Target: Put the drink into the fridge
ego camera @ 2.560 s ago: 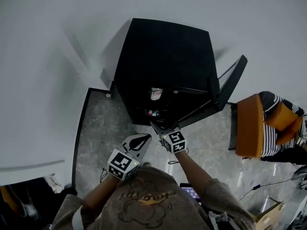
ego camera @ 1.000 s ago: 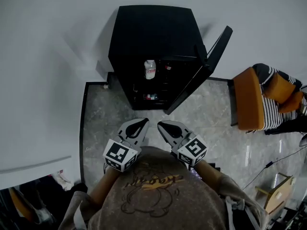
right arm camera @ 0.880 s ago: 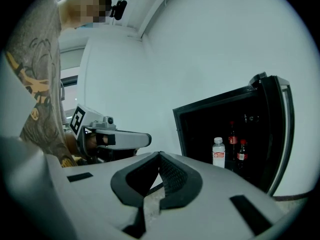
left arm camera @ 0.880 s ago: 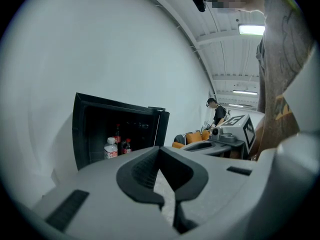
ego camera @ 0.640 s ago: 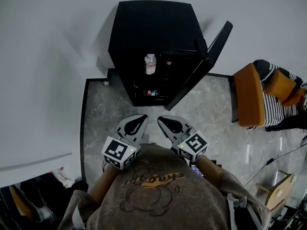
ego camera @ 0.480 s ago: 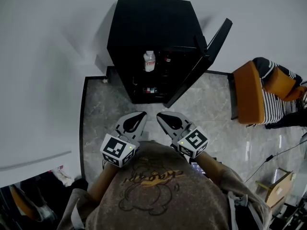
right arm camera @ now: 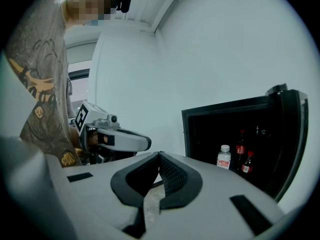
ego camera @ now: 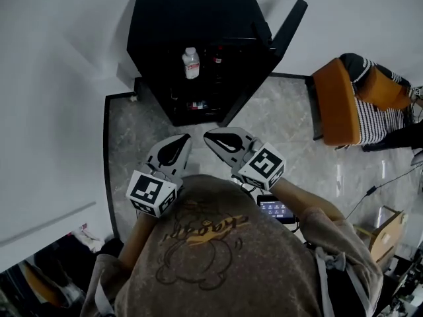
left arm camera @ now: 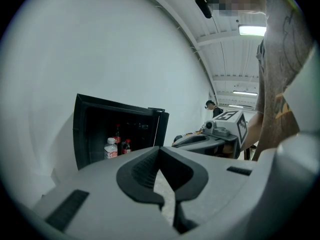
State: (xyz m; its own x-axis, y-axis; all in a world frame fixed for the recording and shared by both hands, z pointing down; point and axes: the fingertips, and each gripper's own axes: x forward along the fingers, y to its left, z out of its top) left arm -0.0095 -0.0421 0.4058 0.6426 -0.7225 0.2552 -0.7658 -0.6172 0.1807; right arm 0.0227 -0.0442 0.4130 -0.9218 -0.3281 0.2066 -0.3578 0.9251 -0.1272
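A small black fridge (ego camera: 192, 18) stands against the white wall with its door (ego camera: 287, 22) swung open to the right. On its shelf stands a clear bottle with a white cap and red label (ego camera: 190, 63) (left arm camera: 110, 149) (right arm camera: 223, 157), beside red-capped dark bottles (right arm camera: 243, 159). My left gripper (ego camera: 177, 141) and right gripper (ego camera: 213, 136) are held side by side near my chest, well back from the fridge. Both are shut and hold nothing.
An orange chair (ego camera: 336, 101) with a seated person in stripes (ego camera: 380, 107) is at the right. The floor is grey marble tile (ego camera: 277, 117) with a dark border (ego camera: 106, 164). A cardboard box (ego camera: 383, 233) sits at the lower right.
I have stepped back from the fridge, which now sits farther up the head view. The bottle stays on the shelf. Both grippers have drawn back toward my chest, empty.
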